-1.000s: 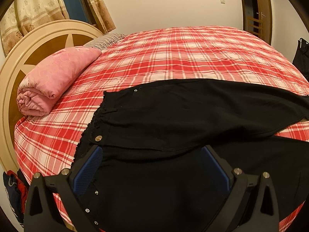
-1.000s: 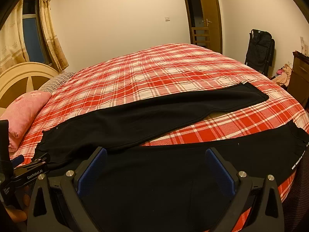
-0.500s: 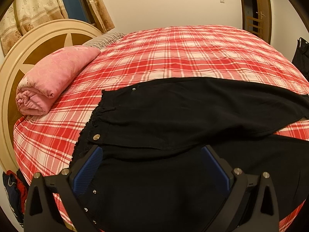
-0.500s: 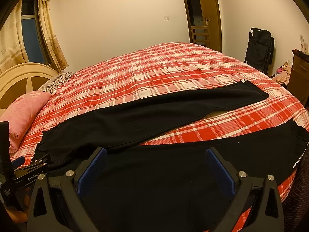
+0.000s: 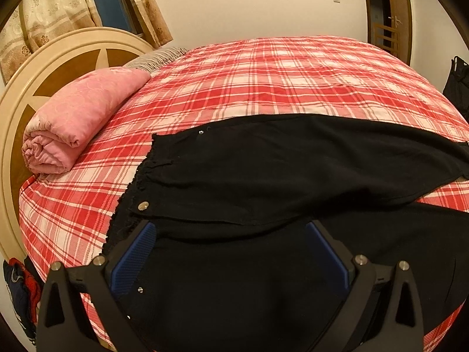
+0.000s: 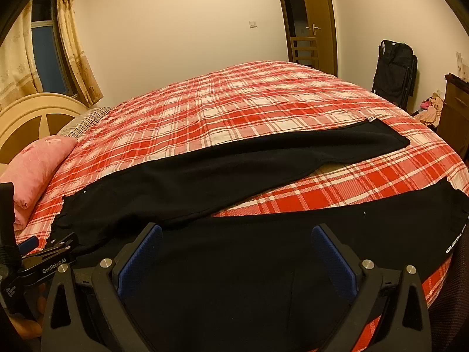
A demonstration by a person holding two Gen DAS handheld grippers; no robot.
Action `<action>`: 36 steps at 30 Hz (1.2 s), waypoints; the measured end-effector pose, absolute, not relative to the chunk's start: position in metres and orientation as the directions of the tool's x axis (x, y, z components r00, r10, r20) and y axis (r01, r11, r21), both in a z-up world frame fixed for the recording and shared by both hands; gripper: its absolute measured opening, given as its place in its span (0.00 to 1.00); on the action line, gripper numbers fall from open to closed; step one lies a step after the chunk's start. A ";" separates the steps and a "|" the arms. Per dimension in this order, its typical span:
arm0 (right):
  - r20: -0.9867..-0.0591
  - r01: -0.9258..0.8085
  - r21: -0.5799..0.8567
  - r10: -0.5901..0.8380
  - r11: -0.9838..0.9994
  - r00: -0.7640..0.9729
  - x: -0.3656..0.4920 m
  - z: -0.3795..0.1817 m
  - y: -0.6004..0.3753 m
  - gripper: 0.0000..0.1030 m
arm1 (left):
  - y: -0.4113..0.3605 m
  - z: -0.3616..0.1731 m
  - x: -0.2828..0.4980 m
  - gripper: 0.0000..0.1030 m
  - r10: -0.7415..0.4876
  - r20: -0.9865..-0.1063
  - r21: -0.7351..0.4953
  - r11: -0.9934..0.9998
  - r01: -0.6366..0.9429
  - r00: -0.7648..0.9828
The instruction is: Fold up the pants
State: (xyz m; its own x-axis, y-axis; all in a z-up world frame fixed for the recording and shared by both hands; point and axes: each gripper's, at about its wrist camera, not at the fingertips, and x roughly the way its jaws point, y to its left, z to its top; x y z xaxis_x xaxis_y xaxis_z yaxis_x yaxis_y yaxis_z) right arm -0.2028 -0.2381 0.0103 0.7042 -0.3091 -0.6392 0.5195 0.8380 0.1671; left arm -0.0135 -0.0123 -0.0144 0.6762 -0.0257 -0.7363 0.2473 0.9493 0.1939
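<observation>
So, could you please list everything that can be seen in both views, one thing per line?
pants: one, black, spread flat on the bed, legs apart
bedspread: one, red and white plaid, covers the bed
quilt: one, pink, rolled, near the headboard
headboard: one, cream and brown, left end of the bed
curtains: beige, at the window
door: one, brown, far wall
bag: one, black, right of the door
left gripper: one, black with blue pads, open over the waist
right gripper: one, black with blue pads, open over the near leg
</observation>
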 end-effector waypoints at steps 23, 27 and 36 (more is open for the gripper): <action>-0.736 0.153 0.065 -0.056 0.986 0.674 -0.024 -0.004 -0.271 0.98 | 0.023 -0.017 0.078 1.00 -0.090 -0.795 0.057 0.973 0.222 0.599; -0.758 0.073 0.111 0.037 0.991 0.651 0.045 -0.016 -0.269 0.94 | 0.027 -0.032 0.118 1.00 -0.048 -0.815 0.061 0.984 0.168 0.577; -0.827 -0.168 -0.024 0.075 0.986 0.558 0.129 -0.066 -0.218 0.80 | 0.019 -0.069 0.154 1.00 0.020 -0.848 0.100 0.987 0.123 0.529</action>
State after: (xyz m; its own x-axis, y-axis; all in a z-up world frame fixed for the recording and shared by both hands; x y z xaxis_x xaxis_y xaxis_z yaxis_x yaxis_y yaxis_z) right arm 0.1288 -0.2182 -0.0659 0.5577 0.0750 -0.8267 -0.1676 0.9856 -0.0237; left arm 0.1545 0.0191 -0.0688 0.5290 0.0204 -0.8484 0.1230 0.9873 0.1004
